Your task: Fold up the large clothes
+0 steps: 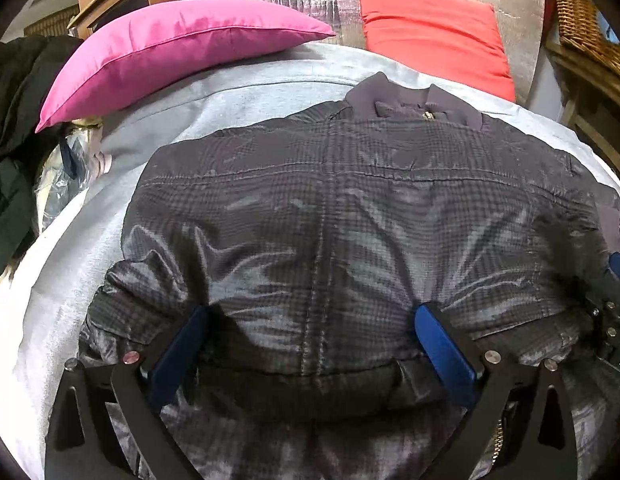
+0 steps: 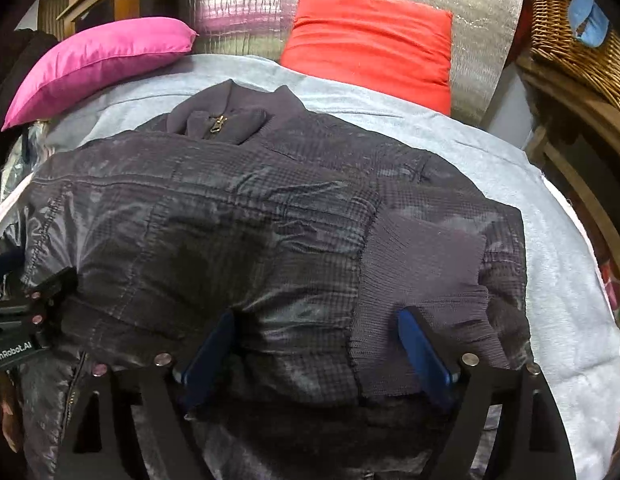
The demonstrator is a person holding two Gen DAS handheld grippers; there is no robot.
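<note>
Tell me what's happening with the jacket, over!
Left gripper open, right gripper open, both over jacket. Jacket flat on grey sheet, sleeve folded in. Nothing blocking.

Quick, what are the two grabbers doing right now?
Left gripper: jaws open, over the jacket, holding nothing.
Right gripper: jaws open, over the jacket too, holding nothing.

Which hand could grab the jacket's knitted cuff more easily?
Right, probably. The knitted cuff lies just ahead of the open right gripper. The left gripper, also open, sits over the middle seam of the jacket, farther off.
</note>
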